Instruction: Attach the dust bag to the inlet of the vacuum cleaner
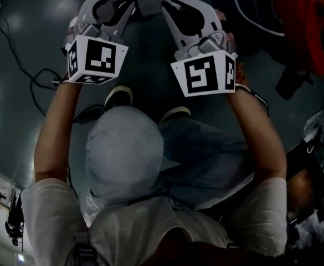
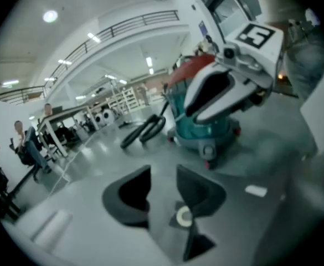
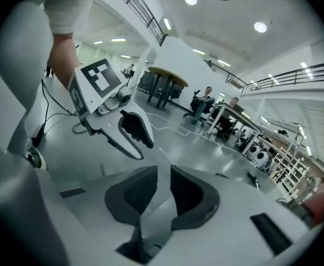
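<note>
Teal vacuum cleaner [image 2: 190, 133] upright on castors, hose [image 2: 145, 131] left of it; left gripper [image 2: 163, 173], right gripper [image 3: 163, 172] short of it, jaws parted, empty.

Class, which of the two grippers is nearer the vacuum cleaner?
The right gripper: the vacuum cleaner stands at its side, the left gripper farther off.

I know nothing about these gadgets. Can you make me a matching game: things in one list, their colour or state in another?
1 vacuum cleaner
2 hose
3 left gripper
4 round table

A black, looped on the floor
B jaws apart, nothing between them
C teal body, red top
D brown top, dark legs

Pairs: 1-C, 2-A, 3-B, 4-D.
</note>
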{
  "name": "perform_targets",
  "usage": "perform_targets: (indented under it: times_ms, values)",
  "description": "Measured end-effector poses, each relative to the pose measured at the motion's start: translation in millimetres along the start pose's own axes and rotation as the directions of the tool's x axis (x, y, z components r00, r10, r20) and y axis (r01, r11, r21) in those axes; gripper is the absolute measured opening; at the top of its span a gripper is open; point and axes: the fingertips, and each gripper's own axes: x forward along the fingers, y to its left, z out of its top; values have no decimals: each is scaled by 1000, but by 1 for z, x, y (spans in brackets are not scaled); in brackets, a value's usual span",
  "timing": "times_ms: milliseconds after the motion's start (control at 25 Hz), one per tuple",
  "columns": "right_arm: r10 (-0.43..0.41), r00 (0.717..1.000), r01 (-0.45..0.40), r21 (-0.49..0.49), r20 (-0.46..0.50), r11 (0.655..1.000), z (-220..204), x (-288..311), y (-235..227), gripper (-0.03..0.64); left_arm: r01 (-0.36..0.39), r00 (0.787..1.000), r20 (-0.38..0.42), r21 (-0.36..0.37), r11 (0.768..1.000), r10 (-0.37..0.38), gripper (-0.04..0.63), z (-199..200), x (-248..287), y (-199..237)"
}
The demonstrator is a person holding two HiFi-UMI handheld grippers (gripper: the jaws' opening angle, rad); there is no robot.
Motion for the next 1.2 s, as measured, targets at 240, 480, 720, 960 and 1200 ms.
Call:
perform_targets:
  times_ms: [240,480,720,960,1200]
  values:
    - [169,979,-180,-87,-115,980,-65,90,85,144,168,959,-242,69,983,-147,201,-142,33,-80]
    - [230,950,-253,-89,-210,963,-114,133,136,156,257,923,-344,212,943,-174,202,-213,60,-107]
    - [228,940,-254,-75,-256,964,-131,141,143,156,327,896,-390,251,911,-214,199,-229,68,-107]
    - [228,931,-256,-62,-285,965,-145,138,147,156,383,867,-445,305,872,-225,71,-238,68,-119]
    - [210,940,-260,-168,-268,951,-139,139,150,156,391,861,-441,258,883,-253,25,-216,55,-106]
